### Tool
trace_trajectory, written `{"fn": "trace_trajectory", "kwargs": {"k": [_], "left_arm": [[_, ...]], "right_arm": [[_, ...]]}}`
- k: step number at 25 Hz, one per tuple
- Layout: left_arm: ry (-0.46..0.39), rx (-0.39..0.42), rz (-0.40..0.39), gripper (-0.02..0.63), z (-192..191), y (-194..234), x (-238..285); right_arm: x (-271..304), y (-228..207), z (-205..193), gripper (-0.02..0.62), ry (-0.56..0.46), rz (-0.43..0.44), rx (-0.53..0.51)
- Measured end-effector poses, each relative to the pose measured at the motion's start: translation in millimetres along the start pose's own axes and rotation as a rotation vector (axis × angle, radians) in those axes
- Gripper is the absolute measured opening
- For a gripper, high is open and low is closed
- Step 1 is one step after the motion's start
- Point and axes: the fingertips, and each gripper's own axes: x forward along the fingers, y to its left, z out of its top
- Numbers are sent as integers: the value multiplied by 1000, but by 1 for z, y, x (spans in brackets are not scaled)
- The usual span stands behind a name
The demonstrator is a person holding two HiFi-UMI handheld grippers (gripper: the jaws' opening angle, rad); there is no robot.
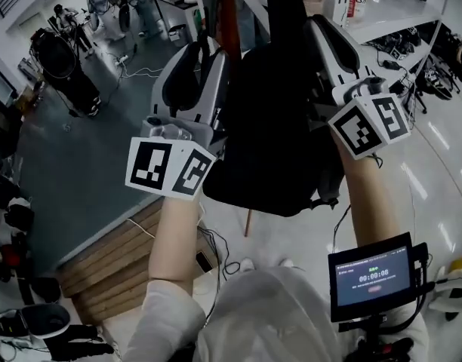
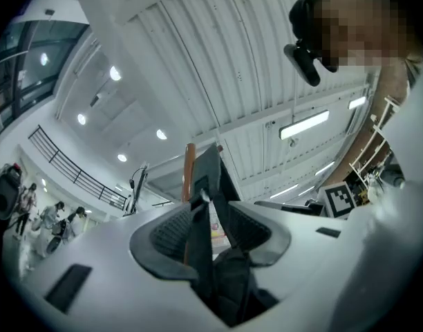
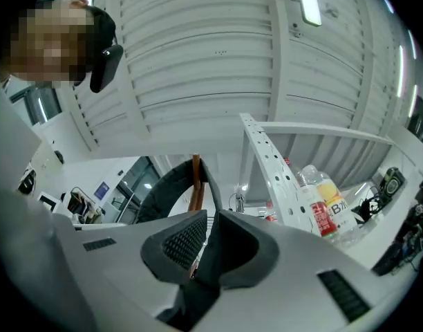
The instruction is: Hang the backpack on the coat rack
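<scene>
A black backpack (image 1: 272, 127) hangs in the air between my two grippers, right in front of the coat rack's reddish-brown pole (image 1: 229, 13). My left gripper (image 1: 210, 55) is shut on a black strap (image 2: 198, 241) at the pack's left side. In the left gripper view the strap runs up between the jaws, with the pole (image 2: 189, 168) just behind. My right gripper (image 1: 320, 29) is shut on black fabric (image 3: 211, 254) at the pack's right side. In the right gripper view a curved strap (image 3: 160, 189) loops beside the pole (image 3: 195, 182). The pack hides the rack's hooks.
White shelving (image 1: 397, 10) with drink bottles (image 3: 322, 203) stands to the right. A wooden platform (image 1: 114, 266) and cables (image 1: 216, 251) lie on the floor below left. The pole's lower part (image 1: 248, 223) shows under the pack. People stand far back left (image 1: 103, 2).
</scene>
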Motion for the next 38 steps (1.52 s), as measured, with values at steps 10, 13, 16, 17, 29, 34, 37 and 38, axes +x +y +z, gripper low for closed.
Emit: {"fn": "trace_trajectory", "kwargs": {"k": [10,13,16,17,29,34,37,38], "left_arm": [[78,138,27,153,-35,-39,-72],[111,78,22,153,-57,-53,-98],[177,24,15,153,-88,-66,-123],[204,4,14,153,-98,-70,-132],[290,-140,26,152,-122,-76,-173],[261,-155,19,152,-116,-74,-168],[259,-149,8,152,-116,-75,-163],[259,-148,5,152,-117,-76,-162]], "right_arm": [[-56,39,-67,39,80,28,-53],[-81,59,-86,38,123,60,-49],[-108,70,-105,38,165,61,30],[-115,74,-111,38,182,60,58],[-158,94,-129,38,268,19,208],[-159,91,-126,38,253,13,243],[-157,94,-123,38,244,20,229],[-156,95,-123,38,244,23,227]]}}
